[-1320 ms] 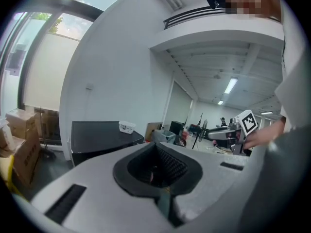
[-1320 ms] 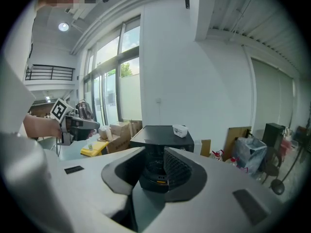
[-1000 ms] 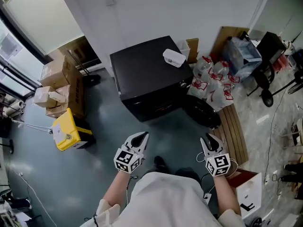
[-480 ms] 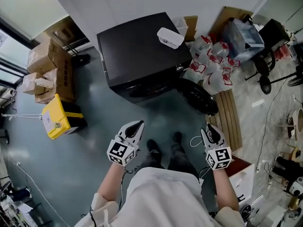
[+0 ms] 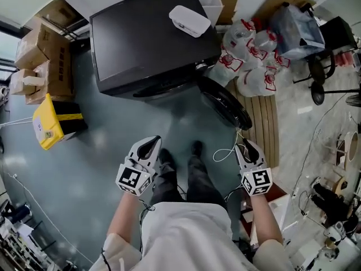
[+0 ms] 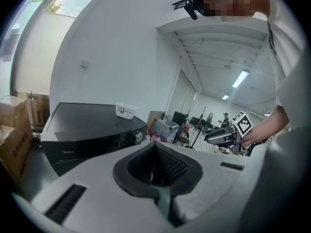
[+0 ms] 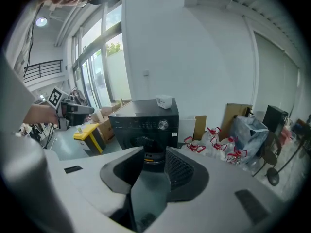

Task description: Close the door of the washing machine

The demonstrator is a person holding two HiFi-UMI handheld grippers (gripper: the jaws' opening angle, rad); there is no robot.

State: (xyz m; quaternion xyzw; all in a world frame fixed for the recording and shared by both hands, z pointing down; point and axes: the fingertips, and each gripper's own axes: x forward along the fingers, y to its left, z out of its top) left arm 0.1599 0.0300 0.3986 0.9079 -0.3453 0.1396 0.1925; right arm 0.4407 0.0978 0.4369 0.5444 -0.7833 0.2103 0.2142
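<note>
- Black washing machine against the white wall, at the top of the head view, with a white container on its lid.
- Round door open, swung out from the machine's front toward the right of the head view, above the grey floor.
- Left hand-held gripper low in front of the person, well apart from the machine; jaws together at the tips, nothing between them.
- Right hand-held gripper about level with it on the other side, nearer the door yet clear of it; jaws partly apart, just been opening, empty, with the machine's front showing through the gap.
- Both pointed toward the machine and somewhat downward.
- Person's shoes on the floor between the two hand-held grippers.
- Yellow box and cardboard boxes to the machine's left; red-printed bags and wooden slats to its right.
</note>
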